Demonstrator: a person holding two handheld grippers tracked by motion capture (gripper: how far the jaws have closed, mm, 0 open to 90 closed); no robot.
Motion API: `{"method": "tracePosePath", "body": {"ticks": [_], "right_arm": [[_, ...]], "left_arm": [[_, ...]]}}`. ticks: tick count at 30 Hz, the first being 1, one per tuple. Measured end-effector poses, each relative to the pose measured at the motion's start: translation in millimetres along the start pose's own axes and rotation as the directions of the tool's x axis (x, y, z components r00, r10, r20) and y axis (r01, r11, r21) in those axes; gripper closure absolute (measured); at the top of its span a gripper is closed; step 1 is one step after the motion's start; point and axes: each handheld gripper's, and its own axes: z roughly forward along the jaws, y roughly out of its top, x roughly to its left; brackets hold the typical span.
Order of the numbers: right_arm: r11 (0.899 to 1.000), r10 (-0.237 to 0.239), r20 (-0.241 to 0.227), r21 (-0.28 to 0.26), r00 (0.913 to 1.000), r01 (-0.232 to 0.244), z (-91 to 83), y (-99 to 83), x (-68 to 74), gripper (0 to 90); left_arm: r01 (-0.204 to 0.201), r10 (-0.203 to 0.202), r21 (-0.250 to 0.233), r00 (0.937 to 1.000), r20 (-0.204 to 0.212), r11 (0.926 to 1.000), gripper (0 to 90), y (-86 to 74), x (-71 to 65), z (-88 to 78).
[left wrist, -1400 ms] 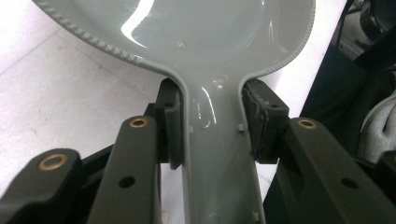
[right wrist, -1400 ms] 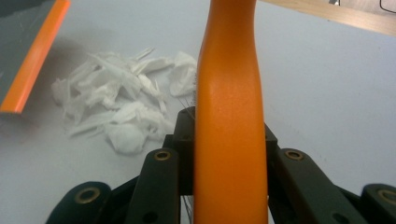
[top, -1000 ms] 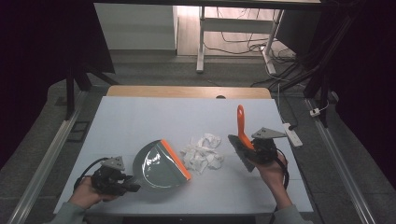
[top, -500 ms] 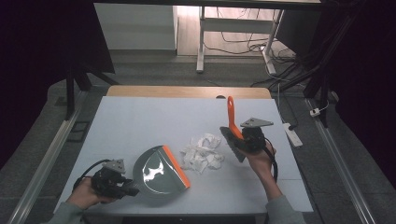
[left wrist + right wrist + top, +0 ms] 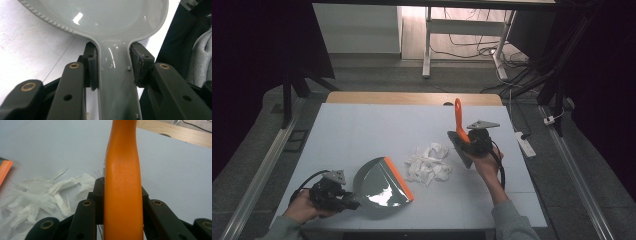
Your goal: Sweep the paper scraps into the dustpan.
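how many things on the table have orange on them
2: the dustpan with its orange lip, near left, held by the left tool; the orange-handled brush, right of the paper scraps, in the right tool.

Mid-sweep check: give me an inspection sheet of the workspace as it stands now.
Surface: pale table, wooden far edge.
Job's things: grey dustpan with orange lip; orange-handled brush; white paper scraps piled between them.
Clutter: nothing seen.
Grippers: left tongs clamp the dustpan's handle; right tongs clamp the brush's handle, brush right of the scraps.
Cables: one trails from each gripper; more on the floor.
Surroundings: power strip on the right, metal frame legs behind.
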Motion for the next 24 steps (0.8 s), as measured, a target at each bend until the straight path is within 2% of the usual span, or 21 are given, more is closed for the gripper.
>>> {"method": "tracePosePath", "body": {"ticks": [13,24], "right_arm": [[0.999,-0.005,0.027,0.042,0.9996,0.004,17.9,4.4,-5.6,71.4],[0.997,-0.011,0.045,0.083,0.9989,0.008,39.8,12.2,-8.9,71.4]], "left_arm": [[-0.006,0.005,0.004,0.9996,0.026,1.0,61.7,4.3,1.1,5.0],[0.002,-0.003,0.007,0.9986,0.053,1.0,61.7,8.3,2.1,9.4]]}}
